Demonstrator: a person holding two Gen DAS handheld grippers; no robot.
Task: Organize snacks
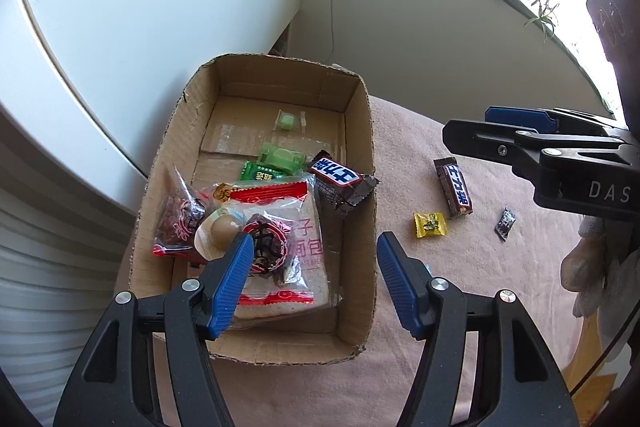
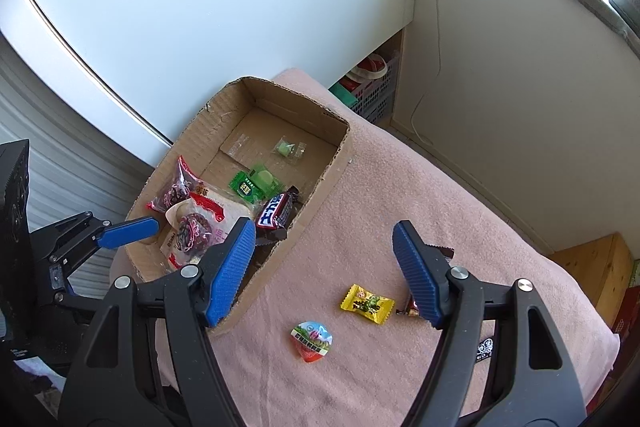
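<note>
- The box (image 1: 256, 187) sits on the pink-covered desk (image 2: 400, 187) and already holds several snacks: a bread pack (image 1: 288, 251), green sachets and a chocolate bar (image 1: 340, 183) leaning on the wall nearest the loose snacks.
- Loose snacks lie on the desk outside the box: a second bar (image 1: 454, 187), a yellow candy (image 2: 367, 303), a small black sachet (image 1: 505, 223) and a round jelly cup (image 2: 312, 341).
- The left hand-held gripper (image 1: 316, 267) hangs over the near end of the box, jaws spread, holding nothing.
- The right hand-held gripper (image 2: 324, 271) hangs over the desk beside the box, jaws likewise spread and empty.
- Key relation: the jelly cup and yellow candy lie just ahead of and below the right hand-held gripper, between its fingers in the right wrist view. This makes the right hand the nearer one for a pick.
- The yellow candy's long axis runs roughly across the jaw opening, so the wrist probably needs to turn before closing.
- The second bar lies beyond the candy, its long axis pointing roughly away from the left hand-held gripper.
- View difference: only the right wrist view shows the jelly cup. There the right finger hides most of the second bar, which the left wrist view shows whole.
</note>
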